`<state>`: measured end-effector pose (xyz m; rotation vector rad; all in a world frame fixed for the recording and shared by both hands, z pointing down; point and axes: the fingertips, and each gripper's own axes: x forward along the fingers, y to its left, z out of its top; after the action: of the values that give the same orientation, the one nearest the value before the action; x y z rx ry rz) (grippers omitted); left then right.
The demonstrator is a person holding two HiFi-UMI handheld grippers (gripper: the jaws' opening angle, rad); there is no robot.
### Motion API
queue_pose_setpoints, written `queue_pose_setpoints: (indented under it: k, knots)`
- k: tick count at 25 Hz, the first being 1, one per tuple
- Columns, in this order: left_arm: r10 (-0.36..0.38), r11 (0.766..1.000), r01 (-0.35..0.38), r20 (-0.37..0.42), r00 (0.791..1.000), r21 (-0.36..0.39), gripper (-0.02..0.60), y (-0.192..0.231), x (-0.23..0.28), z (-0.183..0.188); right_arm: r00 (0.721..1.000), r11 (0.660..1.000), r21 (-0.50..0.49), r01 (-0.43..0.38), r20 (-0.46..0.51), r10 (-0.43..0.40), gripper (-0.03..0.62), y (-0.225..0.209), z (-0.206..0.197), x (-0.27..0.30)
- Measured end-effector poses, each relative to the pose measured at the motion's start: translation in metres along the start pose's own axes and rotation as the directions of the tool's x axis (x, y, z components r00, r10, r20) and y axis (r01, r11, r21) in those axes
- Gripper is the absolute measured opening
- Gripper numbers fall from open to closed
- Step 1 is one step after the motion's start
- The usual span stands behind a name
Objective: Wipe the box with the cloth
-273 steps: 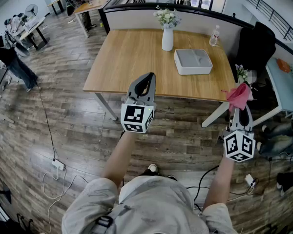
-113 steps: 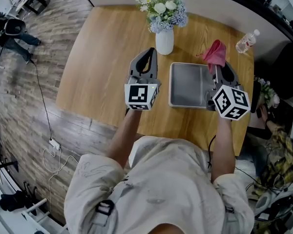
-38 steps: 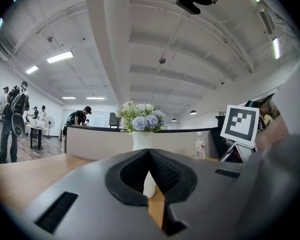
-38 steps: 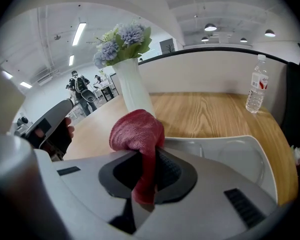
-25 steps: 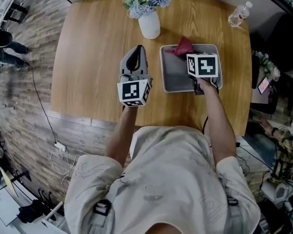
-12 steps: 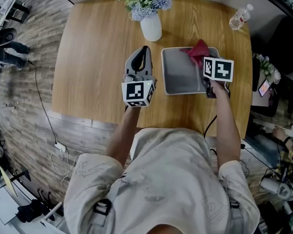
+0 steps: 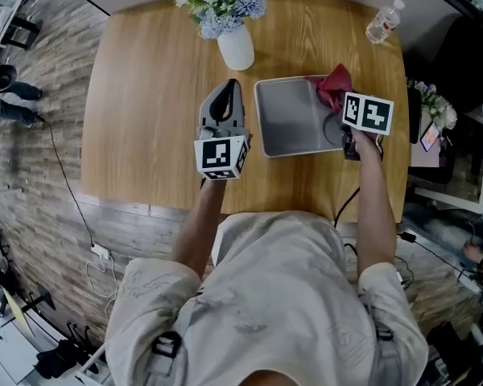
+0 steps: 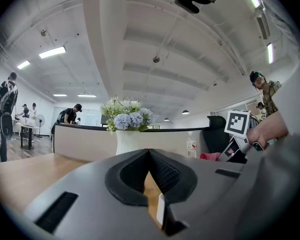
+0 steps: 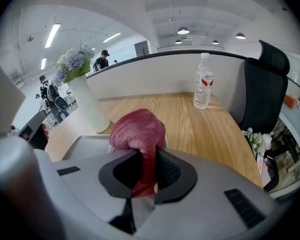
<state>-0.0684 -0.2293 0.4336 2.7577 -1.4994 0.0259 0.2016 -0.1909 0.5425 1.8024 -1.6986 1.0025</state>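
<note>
Movement over the last second belongs to the right gripper [image 9: 146, 170]: its jaws are clamped on a bunched dark-red terry cloth [image 7: 334, 88], which a second ago lay on the middle of the far edge of the pale grey, flat rectangular box [image 7: 290, 119] and now sits over the box's far right corner, with the gripper itself just off the right edge. I take that as one wiping stroke carried along the far edge to its end, so wiping is under way but much of the lid, the near half and the left side above all, looks not yet covered. In the right gripper view the cloth bulges in a soft lump above the jaws and a narrow tail hangs down between them, so the hold looks firm. The left gripper [image 7: 228, 95] has stayed where it was, over the wooden tabletop [image 7: 145, 95] just beside the box's left edge; in its own view the jaw tips meet with nothing between them. The box lies flat on the tabletop in front of the white vase of pale flowers [image 7: 236, 47], near it but apart. Its top is matte, with rounded corners and a slightly raised rim round a shallow flat panel. I can see no stain, dust or wet streak on it, though fine marks would be too small to tell here.
</note>
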Motion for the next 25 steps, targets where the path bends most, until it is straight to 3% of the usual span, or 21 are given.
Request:
queue_pose_setpoints:
  k: [12,20,25]
  knots:
    - [-0.021,1.000,0.020,-0.008,1.000,-0.023,0.011,-0.006,-0.004,-0.003,0.999,1.000,0.001,0.031,0.012,-0.031,0.064,-0.002,-0.003,-0.011]
    - [-0.009,1.000,0.009,-0.023,1.000,-0.018,0.009,-0.011,-0.002,-0.004,0.998,1.000,0.012,-0.013,0.055,0.013,0.064,0.003,0.008,-0.026]
    - [0.014,1.000,-0.014,-0.015,1.000,-0.016,0.011,-0.002,-0.008,0.000,0.991,0.996,-0.010,-0.087,0.105,0.087,0.064,0.035,0.026,-0.044]
